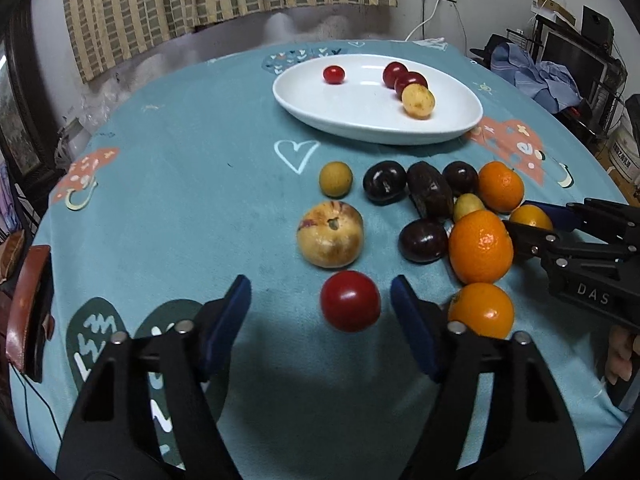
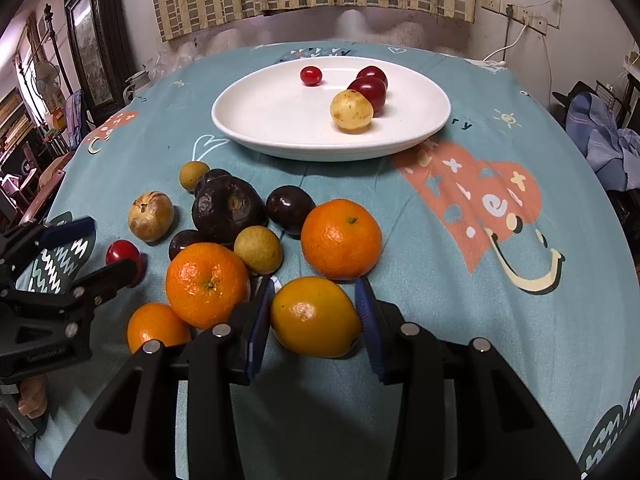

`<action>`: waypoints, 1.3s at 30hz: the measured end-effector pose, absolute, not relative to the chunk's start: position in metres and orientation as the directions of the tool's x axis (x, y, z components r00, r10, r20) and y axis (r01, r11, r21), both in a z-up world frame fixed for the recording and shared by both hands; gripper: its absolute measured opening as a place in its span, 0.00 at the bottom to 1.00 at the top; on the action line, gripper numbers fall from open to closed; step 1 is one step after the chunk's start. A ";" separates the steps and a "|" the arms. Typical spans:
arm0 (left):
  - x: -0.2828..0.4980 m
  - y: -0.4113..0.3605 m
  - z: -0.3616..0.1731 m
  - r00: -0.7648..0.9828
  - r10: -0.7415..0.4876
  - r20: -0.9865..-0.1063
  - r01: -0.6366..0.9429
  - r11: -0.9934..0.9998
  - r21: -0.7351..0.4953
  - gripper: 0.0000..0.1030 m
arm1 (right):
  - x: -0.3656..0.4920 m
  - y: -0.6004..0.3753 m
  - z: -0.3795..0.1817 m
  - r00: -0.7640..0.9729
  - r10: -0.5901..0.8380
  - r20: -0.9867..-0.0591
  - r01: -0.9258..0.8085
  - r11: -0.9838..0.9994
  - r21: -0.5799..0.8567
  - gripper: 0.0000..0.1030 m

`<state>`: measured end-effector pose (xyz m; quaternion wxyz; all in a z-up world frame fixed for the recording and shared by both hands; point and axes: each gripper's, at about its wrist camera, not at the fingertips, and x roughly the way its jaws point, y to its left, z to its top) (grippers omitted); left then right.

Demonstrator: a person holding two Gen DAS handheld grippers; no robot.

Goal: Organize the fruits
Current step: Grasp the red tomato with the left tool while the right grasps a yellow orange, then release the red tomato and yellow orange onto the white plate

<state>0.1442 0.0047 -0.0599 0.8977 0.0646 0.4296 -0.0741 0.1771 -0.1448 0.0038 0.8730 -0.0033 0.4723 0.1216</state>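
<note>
My left gripper [image 1: 321, 300] is open around a small red fruit [image 1: 350, 301] on the blue tablecloth, its pads apart from it. My right gripper [image 2: 315, 311] has its blue pads against both sides of a yellow-orange fruit [image 2: 316, 316] resting on the cloth. A white oval plate [image 2: 260, 120] at the far side holds a cherry tomato [image 2: 311, 75], two dark red fruits [image 2: 370, 90] and a pale yellow fruit [image 2: 351, 111]. Between plate and grippers lies a pile: oranges [image 2: 341, 238], dark plums [image 2: 290, 208], a wrinkled dark fruit [image 2: 228, 204] and small yellow fruits [image 2: 258, 250].
A pale spotted round fruit [image 1: 330, 234] lies beside the red one. The left gripper shows in the right wrist view [image 2: 96, 248]. A brown chair back [image 1: 28, 308] stands at the table's left edge. Clothes and shelves [image 1: 536, 76] crowd the right side of the room.
</note>
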 end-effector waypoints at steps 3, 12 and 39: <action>0.144 -0.001 -0.064 0.608 -0.081 -0.790 0.206 0.977 0.059 0.57 | 0.177 -0.145 0.004 0.525 0.208 -0.825 -0.216 0.970 0.107 0.40; 0.145 -0.004 -0.063 0.603 -0.111 -0.790 0.225 0.974 0.035 0.30 | 0.177 -0.148 0.009 0.539 0.213 -0.815 -0.209 0.971 0.115 0.40; 0.280 -0.046 -0.024 0.746 0.002 -0.666 0.074 0.994 0.086 0.31 | 0.295 -0.179 0.040 0.643 0.236 -0.729 -0.059 0.964 0.260 0.41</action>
